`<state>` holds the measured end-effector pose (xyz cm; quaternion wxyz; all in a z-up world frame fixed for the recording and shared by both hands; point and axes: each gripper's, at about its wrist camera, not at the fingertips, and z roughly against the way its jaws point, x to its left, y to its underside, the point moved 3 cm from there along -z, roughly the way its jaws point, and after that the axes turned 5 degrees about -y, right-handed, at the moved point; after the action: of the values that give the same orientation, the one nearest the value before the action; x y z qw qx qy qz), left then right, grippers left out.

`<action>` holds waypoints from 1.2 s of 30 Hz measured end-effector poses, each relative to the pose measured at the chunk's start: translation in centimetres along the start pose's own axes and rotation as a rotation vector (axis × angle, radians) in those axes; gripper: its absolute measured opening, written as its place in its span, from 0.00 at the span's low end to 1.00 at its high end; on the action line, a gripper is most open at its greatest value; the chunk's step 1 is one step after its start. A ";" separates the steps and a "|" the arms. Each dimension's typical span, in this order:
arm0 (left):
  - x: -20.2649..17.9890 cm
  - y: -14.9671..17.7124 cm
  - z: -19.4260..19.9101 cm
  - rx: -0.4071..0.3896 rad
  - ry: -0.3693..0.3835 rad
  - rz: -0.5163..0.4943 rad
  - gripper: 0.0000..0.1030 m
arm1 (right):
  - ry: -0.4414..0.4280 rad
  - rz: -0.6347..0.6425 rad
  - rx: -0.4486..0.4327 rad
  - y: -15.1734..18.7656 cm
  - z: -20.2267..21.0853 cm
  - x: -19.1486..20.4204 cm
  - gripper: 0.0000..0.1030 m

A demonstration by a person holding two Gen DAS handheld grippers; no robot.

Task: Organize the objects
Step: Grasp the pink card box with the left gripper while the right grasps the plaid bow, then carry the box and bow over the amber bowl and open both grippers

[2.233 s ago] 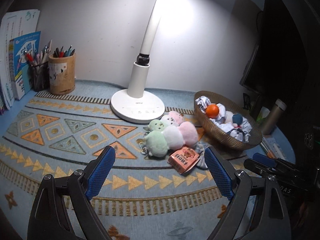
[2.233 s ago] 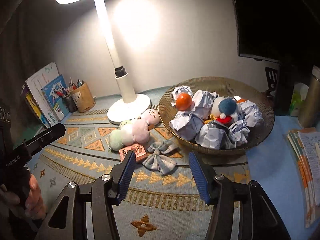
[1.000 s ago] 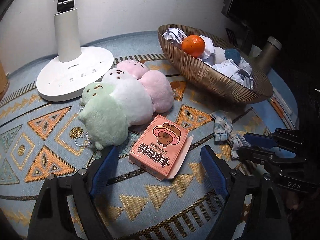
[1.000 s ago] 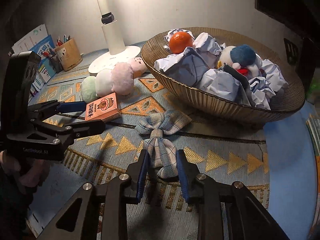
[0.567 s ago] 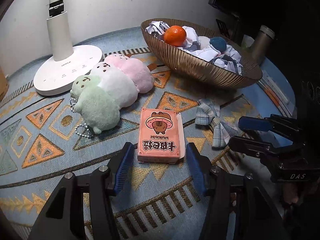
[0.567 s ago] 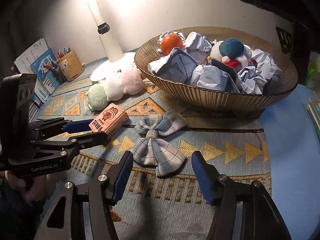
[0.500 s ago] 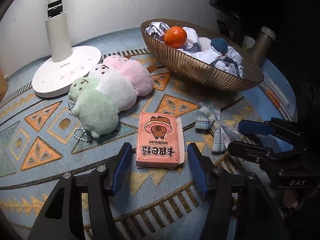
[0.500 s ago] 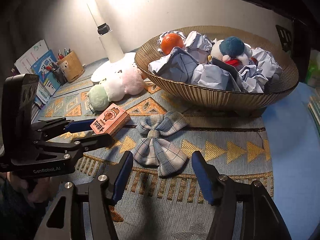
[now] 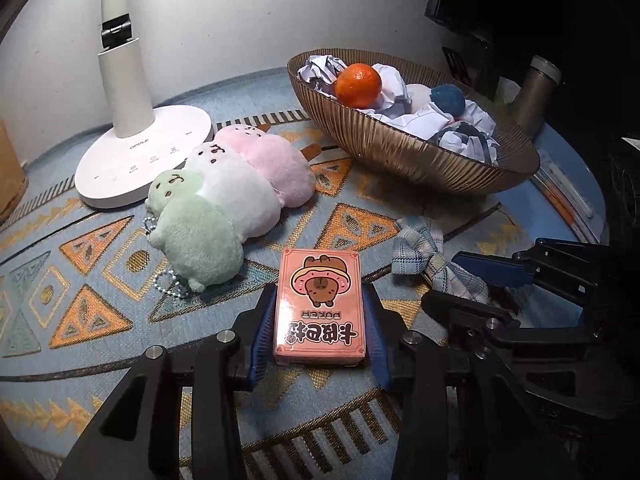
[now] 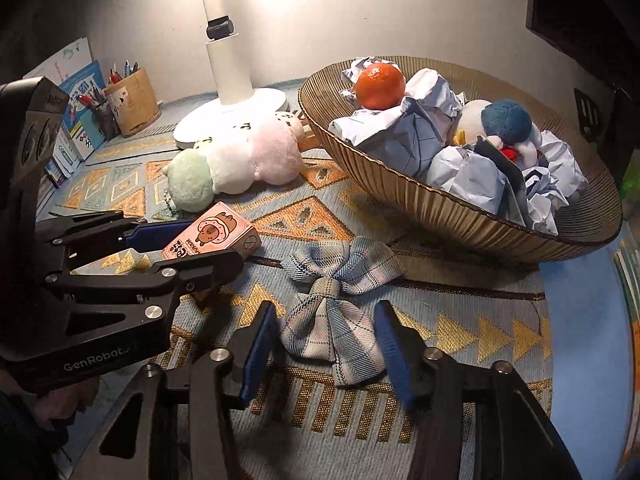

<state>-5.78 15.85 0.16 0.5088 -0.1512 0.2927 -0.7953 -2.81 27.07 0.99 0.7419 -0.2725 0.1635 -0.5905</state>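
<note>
My left gripper [image 9: 320,332] is shut on a pink poker card box [image 9: 321,305], its blue pads against both long sides; the box also shows in the right wrist view [image 10: 212,236], lifted at its front end. A plaid fabric bow [image 10: 336,300] lies on the patterned mat, also seen in the left wrist view [image 9: 432,260]. My right gripper [image 10: 326,354] is open, its blue pads on either side of the bow's lower tails. A three-colour plush toy [image 9: 224,200] lies beside the lamp base.
A ribbed brown bowl [image 10: 452,208] holds crumpled papers, an orange [image 10: 380,86] and a blue-capped plush. A white desk lamp [image 9: 140,152] stands behind the plush. A pen holder [image 10: 134,102] and books stand far left. A metal flask [image 9: 536,92] stands behind the bowl.
My left gripper closed in on the card box and now grips it. My right gripper moved forward so that its open pads straddle the bow's lower tails.
</note>
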 end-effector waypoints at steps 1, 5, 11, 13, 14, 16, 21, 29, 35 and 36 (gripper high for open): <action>0.1 0.1 0.4 -0.007 0.006 0.008 0.36 | -0.015 0.015 -0.001 0.1 0.2 0.3 0.30; -0.2 0.4 2.6 -0.048 0.031 0.031 0.36 | -0.058 0.031 -0.038 0.8 2.1 1.2 0.25; -1.8 -2.6 6.6 -0.146 0.076 0.014 0.36 | -0.083 -0.024 -0.174 0.3 8.6 0.4 0.25; -2.9 -4.5 7.7 -0.188 0.088 -0.010 0.36 | -0.061 -0.047 -0.236 -0.6 11.1 -0.9 0.25; -3.5 -5.5 7.9 -0.205 0.090 -0.023 0.36 | -0.042 -0.061 -0.266 -1.2 12.1 -1.7 0.25; -4.5 -7.6 7.7 -0.225 0.096 -0.052 0.36 | -0.010 -0.095 -0.316 -2.4 13.7 -3.7 0.25; -6.5 -12.5 5.8 -0.257 0.127 -0.059 0.36 | 0.071 -0.234 -0.391 -6.2 14.8 -9.9 0.25; -7.9 -17.3 1.1 -0.237 0.152 -0.067 0.37 | 0.088 -0.309 -0.370 -11.2 10.9 -14.1 0.25; -7.6 -17.8 -1.1 -0.238 0.135 -0.043 0.86 | 0.088 -0.381 -0.332 -12.3 7.7 -16.0 0.54; -7.4 -17.4 -1.1 -0.228 0.145 -0.041 0.86 | 0.078 -0.391 -0.323 -12.1 7.5 -16.2 0.54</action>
<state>-15.65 28.21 10.51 0.4495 -0.1561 0.4141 -0.7759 -12.13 42.40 12.93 0.5537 -0.3908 0.2284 -0.6989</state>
